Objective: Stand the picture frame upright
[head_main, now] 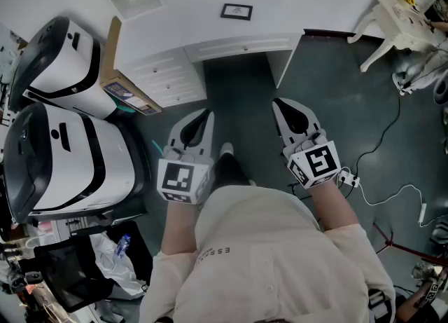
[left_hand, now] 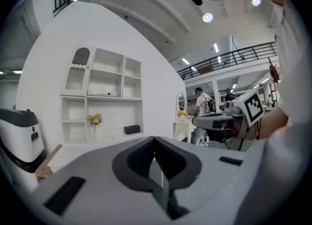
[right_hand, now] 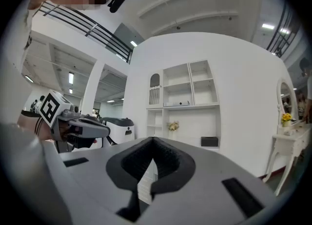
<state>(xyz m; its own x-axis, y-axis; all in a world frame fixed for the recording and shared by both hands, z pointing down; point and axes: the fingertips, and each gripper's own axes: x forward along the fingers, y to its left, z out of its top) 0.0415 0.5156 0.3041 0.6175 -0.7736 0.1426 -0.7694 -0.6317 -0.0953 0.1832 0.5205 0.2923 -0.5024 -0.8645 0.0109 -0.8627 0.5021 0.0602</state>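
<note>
Little legible print: one short run of letters on a shirt.

In the head view, low and left of centre, the person's pale shirt [head_main: 280,258] carries a small line of spaced dark letters [head_main: 213,251] that starts "E S S"; the rest is too small to read. The marker cube [head_main: 183,180] on the left gripper [head_main: 200,115] and the marker cube [head_main: 316,162] on the right gripper [head_main: 283,104] show black-and-white square code patterns, with no letters or numbers. Print inside the picture frame [head_main: 236,11] at upper centre, on the cardboard box's label [head_main: 126,94] at left, and on the bottle [head_main: 122,246] at lower left is illegible. Neither gripper view shows readable text.
</note>
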